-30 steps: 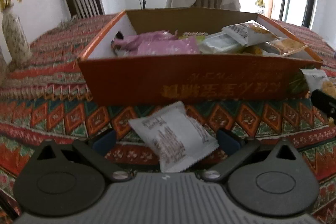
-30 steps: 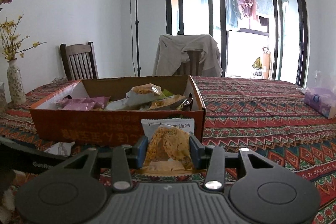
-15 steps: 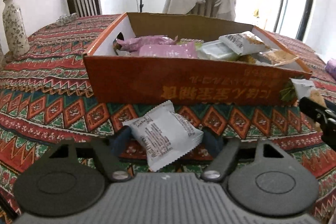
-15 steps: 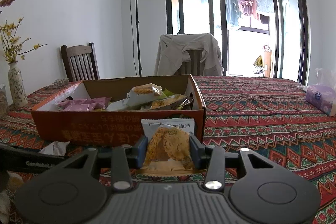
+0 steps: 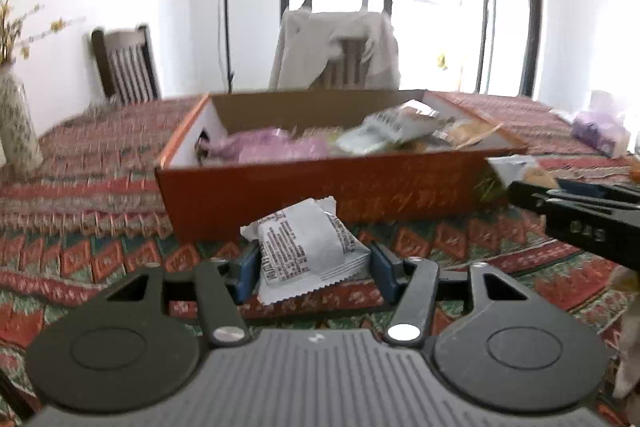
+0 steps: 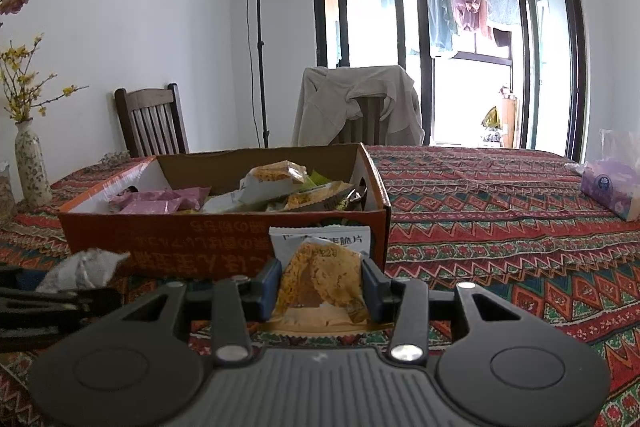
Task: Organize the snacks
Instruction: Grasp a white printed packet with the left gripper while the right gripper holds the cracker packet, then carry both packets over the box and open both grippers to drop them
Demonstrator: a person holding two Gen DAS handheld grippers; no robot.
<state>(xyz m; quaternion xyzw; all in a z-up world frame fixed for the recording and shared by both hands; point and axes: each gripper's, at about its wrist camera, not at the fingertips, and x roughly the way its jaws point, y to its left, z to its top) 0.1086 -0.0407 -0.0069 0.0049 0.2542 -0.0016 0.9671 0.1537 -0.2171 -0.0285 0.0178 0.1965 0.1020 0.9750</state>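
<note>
A white snack packet (image 5: 304, 251) sits between the blue pads of my left gripper (image 5: 314, 267). Its jaws are closing and the pads press the packet's sides, buckling it, just in front of the orange cardboard box (image 5: 320, 195). The box holds several snack packets, purple ones at its left end. My right gripper (image 6: 320, 287) is shut on a yellow crisp packet (image 6: 316, 267) near the box's (image 6: 180, 239) right front corner. In the right wrist view the left gripper (image 6: 60, 299) shows at lower left with the white packet (image 6: 84, 267). In the left wrist view the right gripper (image 5: 580, 223) reaches in from the right.
A patterned red cloth (image 6: 500, 227) covers the table. A flowered vase (image 6: 30, 167) stands at the far left and a purple tissue pack (image 6: 612, 187) at the far right. Behind the table are a wooden chair (image 6: 152, 123) and a chair draped with a jacket (image 6: 360, 107).
The left jaws have come in from wide apart onto the white packet, which now bulges between the pads, and the left view has tipped upward. The right gripper and its packet have not moved.
</note>
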